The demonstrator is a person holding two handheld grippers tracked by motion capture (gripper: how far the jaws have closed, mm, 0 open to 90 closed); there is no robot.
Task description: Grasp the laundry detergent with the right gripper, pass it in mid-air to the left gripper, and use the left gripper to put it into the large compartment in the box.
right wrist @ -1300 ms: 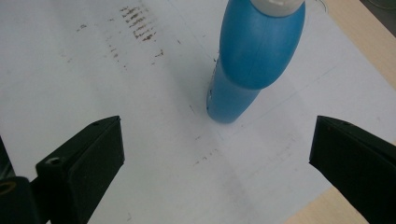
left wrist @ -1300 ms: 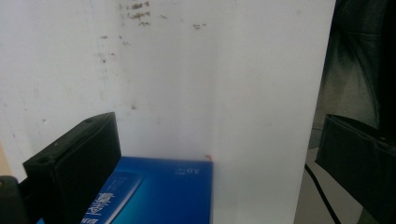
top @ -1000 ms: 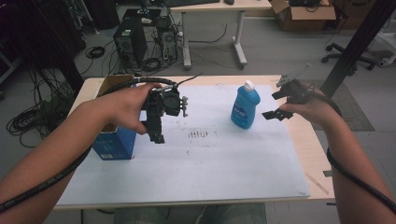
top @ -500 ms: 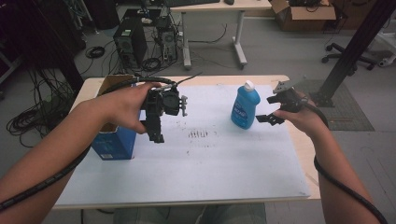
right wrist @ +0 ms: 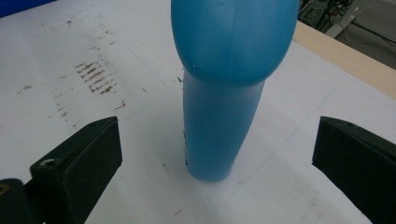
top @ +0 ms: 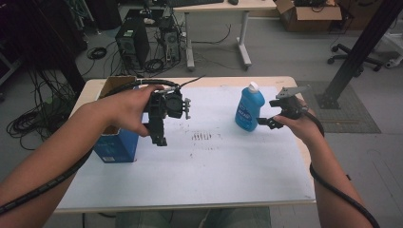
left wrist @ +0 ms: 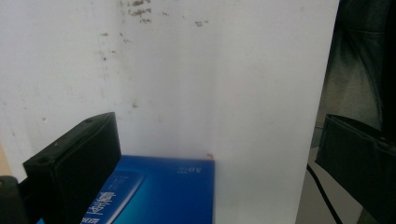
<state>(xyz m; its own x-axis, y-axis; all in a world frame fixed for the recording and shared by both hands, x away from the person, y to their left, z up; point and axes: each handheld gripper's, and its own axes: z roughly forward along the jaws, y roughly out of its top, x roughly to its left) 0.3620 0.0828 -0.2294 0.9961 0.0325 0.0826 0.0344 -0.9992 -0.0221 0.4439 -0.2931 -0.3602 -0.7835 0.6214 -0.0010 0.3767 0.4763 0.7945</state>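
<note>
A blue bottle [top: 248, 107] with a white cap stands upright on the white table sheet [top: 204, 166], right of centre. My right gripper [top: 263, 122] is open and sits just to the bottle's right, level with its lower half. In the right gripper view the bottle [right wrist: 224, 93] stands between and just beyond the two spread jaws, touching neither. My left gripper [top: 159, 135] hangs above the table, pointing down, beside a blue box [top: 116, 142]. The left gripper view shows its jaws spread wide over the box [left wrist: 159, 191], with nothing between them.
The open-topped blue box stands at the table's left edge. Dark smudge marks [top: 202, 137] dot the sheet's middle. Beyond the table are computer towers [top: 130, 42], cables on the floor, another desk [top: 218, 7] and a black post [top: 361, 42] to the right.
My right gripper has moved left and slightly down, closing in on the bottle. The left gripper has stayed in place.
</note>
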